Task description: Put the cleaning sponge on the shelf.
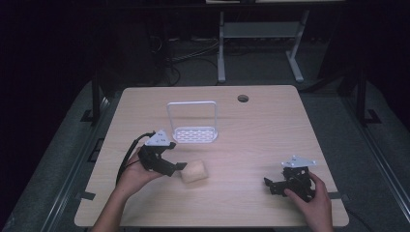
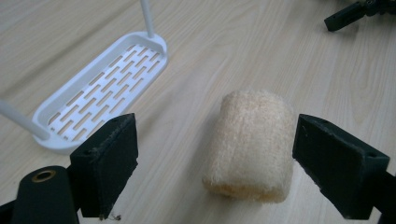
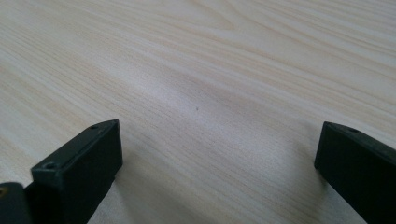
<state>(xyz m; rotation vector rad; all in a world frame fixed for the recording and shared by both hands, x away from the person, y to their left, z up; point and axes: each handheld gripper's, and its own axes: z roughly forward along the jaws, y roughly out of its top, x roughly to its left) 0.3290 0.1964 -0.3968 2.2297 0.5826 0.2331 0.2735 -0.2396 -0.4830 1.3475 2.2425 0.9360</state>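
Nothing is gripped yet, so you are at the very start of the work: your left gripper [image 1: 180, 166] has its jaws spread wide on either side of the loofah sponge [image 1: 194, 172], and in the left gripper view the sponge [image 2: 252, 144] lies between the two black pads without either one touching it. It rests on its side on the wooden table [image 1: 261, 140], near the front and a little left of the middle. By my reading the approach is nearly made, while the closing, the lift and the carry are all left; the likely goal is the white slotted soap rack [image 1: 195, 134] with its tall wire handle, which stands just beyond the sponge and holds nothing on its tray [image 2: 100, 93].

Your right gripper [image 1: 270, 185] waits at the front right of the table, well apart from the sponge, its jaws also spread, with bare wood between them [image 3: 205, 107]; it has no part in the grasp as things stand.

Little stands in your way. The path from sponge to rack is open tabletop. Mind the wire handle [image 1: 191, 103], which arches over the tray and could catch your gripper if you come in high from the front. The sponge looks soft, so expect it to squash under the pads. A round cable hole [image 1: 242, 98] sits at the far edge, clear of the work
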